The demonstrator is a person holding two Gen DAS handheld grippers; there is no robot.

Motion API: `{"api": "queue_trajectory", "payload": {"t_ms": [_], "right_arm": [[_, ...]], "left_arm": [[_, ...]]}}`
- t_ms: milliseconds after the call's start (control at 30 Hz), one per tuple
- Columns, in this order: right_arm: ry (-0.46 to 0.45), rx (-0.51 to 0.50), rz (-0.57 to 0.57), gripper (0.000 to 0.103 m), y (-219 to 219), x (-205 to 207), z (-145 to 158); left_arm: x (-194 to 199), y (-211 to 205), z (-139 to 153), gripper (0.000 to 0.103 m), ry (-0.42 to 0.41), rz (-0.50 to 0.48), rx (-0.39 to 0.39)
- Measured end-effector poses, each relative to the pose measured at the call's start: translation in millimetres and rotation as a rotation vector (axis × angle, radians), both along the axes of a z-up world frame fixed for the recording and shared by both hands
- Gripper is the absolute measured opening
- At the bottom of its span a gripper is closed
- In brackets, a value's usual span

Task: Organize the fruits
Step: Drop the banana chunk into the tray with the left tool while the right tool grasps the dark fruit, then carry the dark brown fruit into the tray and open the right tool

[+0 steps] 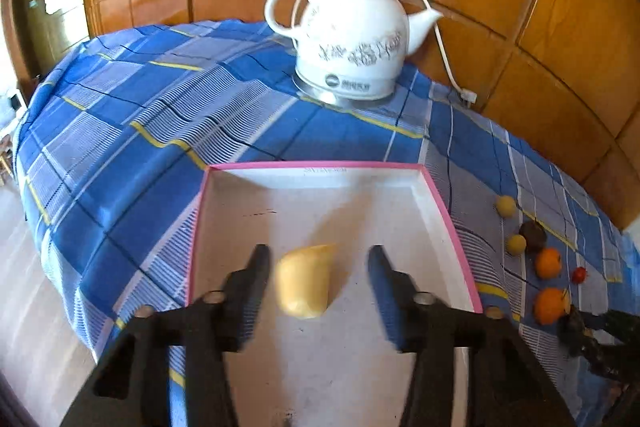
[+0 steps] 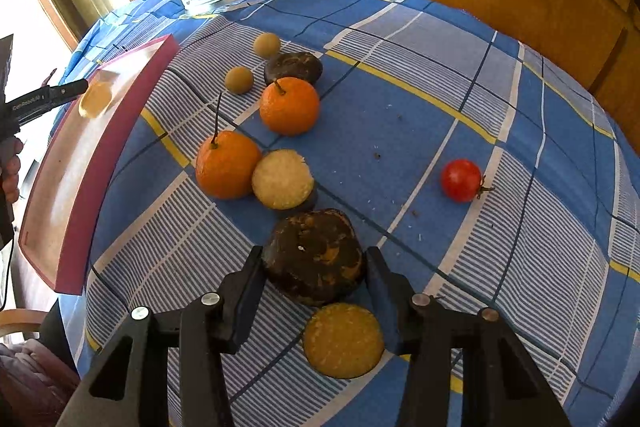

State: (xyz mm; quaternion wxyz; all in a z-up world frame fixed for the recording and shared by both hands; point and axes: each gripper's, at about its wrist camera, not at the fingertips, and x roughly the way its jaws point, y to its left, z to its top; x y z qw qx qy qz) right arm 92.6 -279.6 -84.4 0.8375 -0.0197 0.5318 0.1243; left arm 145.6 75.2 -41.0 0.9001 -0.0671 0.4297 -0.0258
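Note:
My left gripper (image 1: pixel 320 267) hangs open over the white tray with a pink rim (image 1: pixel 320 165). A blurred yellow fruit piece (image 1: pixel 305 281) lies between its fingers, clear of the right pad. My right gripper (image 2: pixel 316 277) points down at the blue checked cloth, shut on a dark brown fruit half (image 2: pixel 316 255), with a pad against each side. Beside it lie a yellow cut half (image 2: pixel 343 341), a pale cut half (image 2: pixel 283 179), two oranges (image 2: pixel 289 105) (image 2: pixel 228 165), another dark fruit (image 2: pixel 293 67), two small tan fruits (image 2: pixel 267 45) (image 2: pixel 239 79) and a red tomato (image 2: pixel 461 180).
A white ceramic kettle (image 1: pixel 352 35) with its cord stands at the back of the table against wooden panelling. The tray's red outer wall (image 2: pixel 116 147) lies left of the fruit group. The table edge drops off at the left, where a hand (image 2: pixel 10 167) holds the other gripper.

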Motion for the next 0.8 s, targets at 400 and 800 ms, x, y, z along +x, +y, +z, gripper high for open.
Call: {"api": "queue_trajectory", "payload": {"t_ms": [400, 800], "right_arm": [[-0.085, 0.044, -0.015, 0.05, -3, -9, 26], [-0.132, 0.087, 0.021, 0.05, 17, -24, 50]], "left_arm": [[-58, 4, 10, 0.065, -0.014, 0.071, 0.002], [-94, 7, 11, 0.072, -0.022, 0.084, 0.008]]}}
